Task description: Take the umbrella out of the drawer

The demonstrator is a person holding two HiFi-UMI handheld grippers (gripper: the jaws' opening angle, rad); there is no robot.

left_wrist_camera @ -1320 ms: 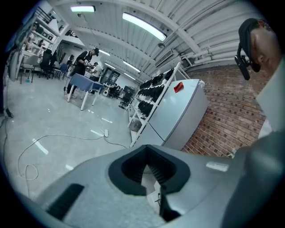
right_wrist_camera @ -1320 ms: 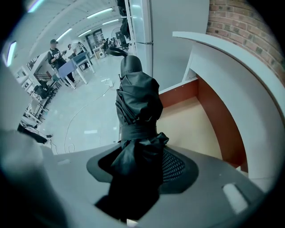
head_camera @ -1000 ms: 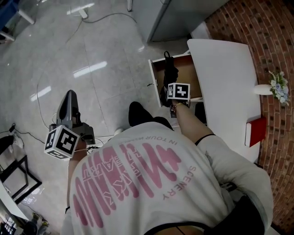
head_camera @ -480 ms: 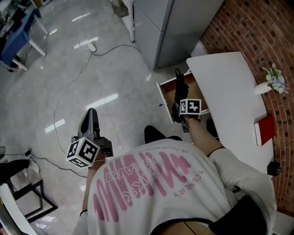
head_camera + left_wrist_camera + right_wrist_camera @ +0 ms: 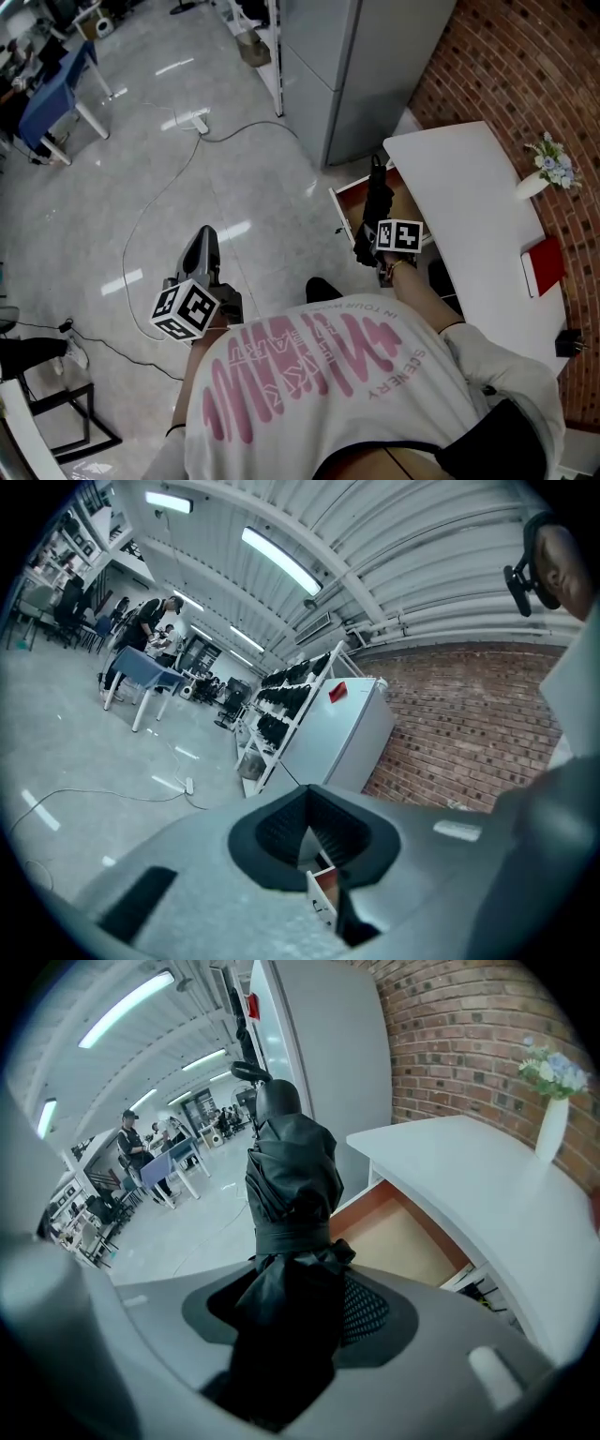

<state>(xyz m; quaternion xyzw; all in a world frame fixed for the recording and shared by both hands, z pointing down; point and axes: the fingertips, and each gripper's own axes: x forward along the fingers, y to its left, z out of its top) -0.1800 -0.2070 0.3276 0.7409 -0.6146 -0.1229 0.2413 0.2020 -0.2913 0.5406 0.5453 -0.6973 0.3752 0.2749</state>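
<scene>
A folded black umbrella (image 5: pixel 378 199) stands nearly upright over the open drawer (image 5: pixel 340 216), held low on its body by my right gripper (image 5: pixel 373 242). In the right gripper view the umbrella (image 5: pixel 291 1171) rises between the jaws of the right gripper (image 5: pixel 295 1283), which is shut on it, and the drawer's brown bottom (image 5: pixel 403 1241) lies bare below. My left gripper (image 5: pixel 206 240) hangs over the floor to the left, away from the drawer. In its own view the left gripper (image 5: pixel 307 803) holds nothing and its tips meet.
The drawer belongs to a white table (image 5: pixel 469 202) against a brick wall, with a vase of flowers (image 5: pixel 542 171) and a red book (image 5: pixel 544 264) on top. A grey cabinet (image 5: pixel 361 66) stands behind the drawer. A cable (image 5: pixel 178 178) runs across the floor.
The right gripper has lifted the umbrella up out of the drawer. The left gripper has also risen a little. The head view has swung toward the cabinet.
</scene>
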